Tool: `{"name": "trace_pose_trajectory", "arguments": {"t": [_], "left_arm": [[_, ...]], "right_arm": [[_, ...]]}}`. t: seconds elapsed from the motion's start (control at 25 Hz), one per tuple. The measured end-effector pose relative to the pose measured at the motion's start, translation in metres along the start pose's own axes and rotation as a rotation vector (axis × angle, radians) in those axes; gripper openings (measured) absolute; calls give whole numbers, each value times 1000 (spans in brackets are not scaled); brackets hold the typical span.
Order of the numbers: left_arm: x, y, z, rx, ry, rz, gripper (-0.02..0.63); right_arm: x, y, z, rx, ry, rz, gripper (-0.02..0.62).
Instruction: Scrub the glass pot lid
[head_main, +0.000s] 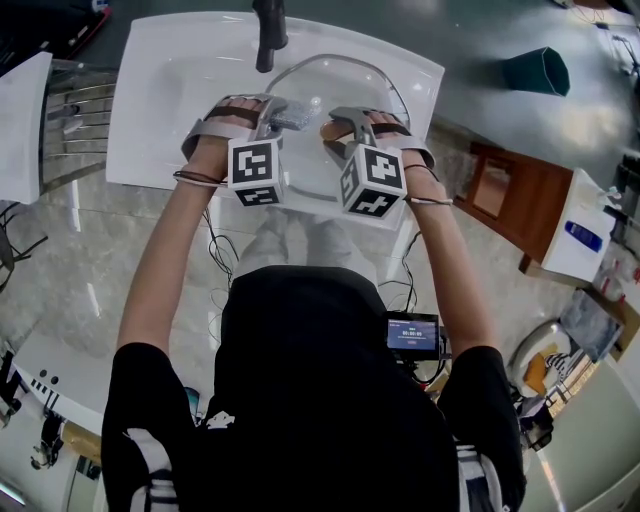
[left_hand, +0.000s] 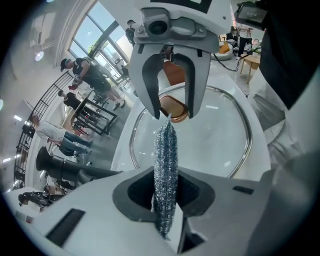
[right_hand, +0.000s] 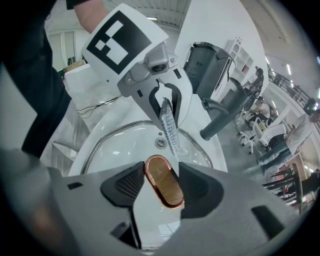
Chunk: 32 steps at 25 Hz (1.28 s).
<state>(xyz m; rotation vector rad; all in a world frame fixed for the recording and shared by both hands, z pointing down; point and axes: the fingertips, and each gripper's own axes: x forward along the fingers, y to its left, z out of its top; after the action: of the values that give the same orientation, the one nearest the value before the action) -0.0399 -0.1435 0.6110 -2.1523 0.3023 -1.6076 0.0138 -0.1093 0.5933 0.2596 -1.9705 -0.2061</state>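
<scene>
**Item: glass pot lid** (head_main: 300, 64). Round, clear glass in a bright metal rim. It sits over the basin of a white sink (head_main: 170, 100), below a dark faucet (head_main: 268, 35).

**Head view only:** both forearms reach in side by side. The left gripper (head_main: 287, 116) and right gripper (head_main: 336, 127) are close together over the lid, and their marker cubes cover the jaws.

**Left gripper view only:** the left gripper (left_hand: 165, 192) has its jaws closed flat on a steel-wool scrubber (left_hand: 166, 155). The scrubber is a thin, glittering silver mesh pad, seen edge-on. Its tip nears the lid's knob (left_hand: 173, 106), which sits in the facing right gripper (left_hand: 172, 114).

**Right gripper view only:** the right gripper (right_hand: 160, 186) has its jaws set wide but clamped on the knob (right_hand: 165, 181). The knob is an oval brown face with a copper band, between ribbed dark pads. The drain (right_hand: 160, 143) shows through the glass.
</scene>
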Motion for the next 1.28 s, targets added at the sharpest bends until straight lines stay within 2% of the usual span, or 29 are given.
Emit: {"name": "trace_pose_trajectory", "arguments": {"t": [0.52,0.96,1.28], "left_arm": [[-17,-31,1,5,10,-23,69],[-33,-63,5,66,27,-64,69],[-34,-71,5,60,32,-76,69]], "right_arm": [[0,-1,0,14,4,-7,206],[0,-1,0,21,6,-4,207],[1,-1,0,23,6,0,206]]}}
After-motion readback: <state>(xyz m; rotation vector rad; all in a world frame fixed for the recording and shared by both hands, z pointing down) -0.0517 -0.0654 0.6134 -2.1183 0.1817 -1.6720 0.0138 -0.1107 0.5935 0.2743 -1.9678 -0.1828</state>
